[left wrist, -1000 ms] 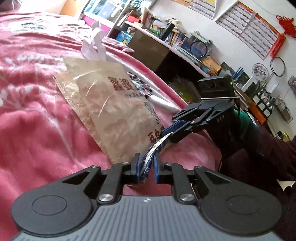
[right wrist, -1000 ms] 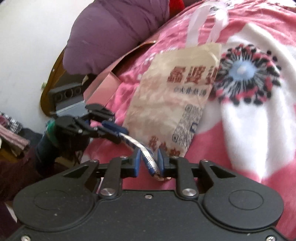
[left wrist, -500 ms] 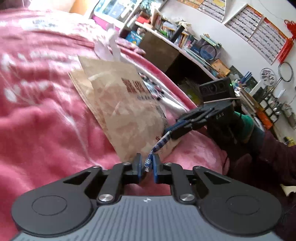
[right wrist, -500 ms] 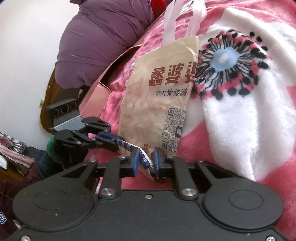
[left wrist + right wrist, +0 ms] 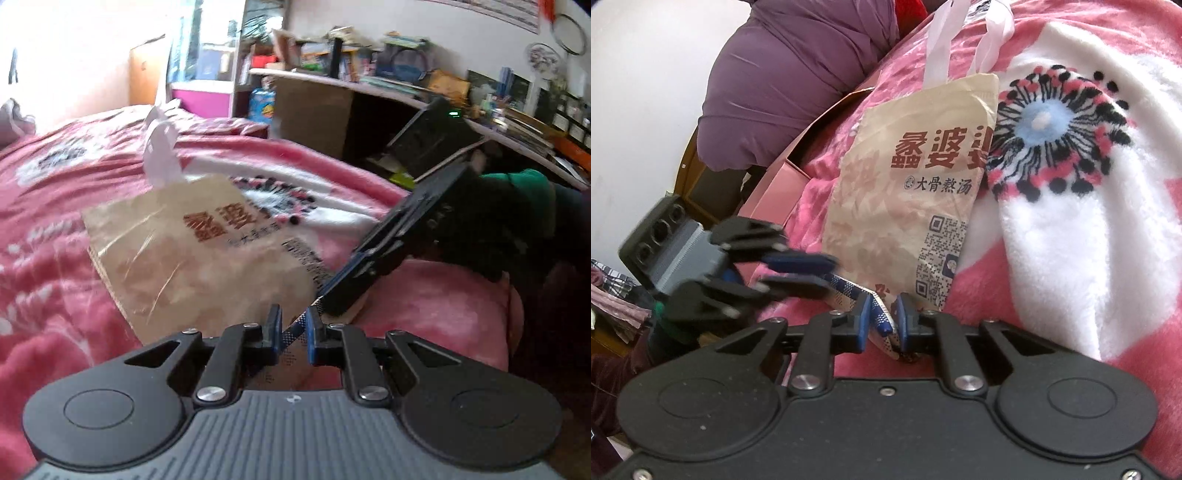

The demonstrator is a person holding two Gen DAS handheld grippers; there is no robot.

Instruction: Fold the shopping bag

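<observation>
bag [image 5: 908, 192] lies flat on pink blanket [image 5: 1137, 332], long axis running far from both grippers, handles [image 5: 960, 40] farthest. left gripper [image 5: 293, 332] and right gripper [image 5: 884, 321] each clamped on its near bottom edge.

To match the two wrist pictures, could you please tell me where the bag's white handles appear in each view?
Left wrist view: the white handles stand upper left, at the far end of the tan shopping bag.
Right wrist view: the white handles run off the top edge, centre right, above the bag.
Shared landmark: the black, pink and blue flower pattern on the blanket, right beside the bag.
</observation>
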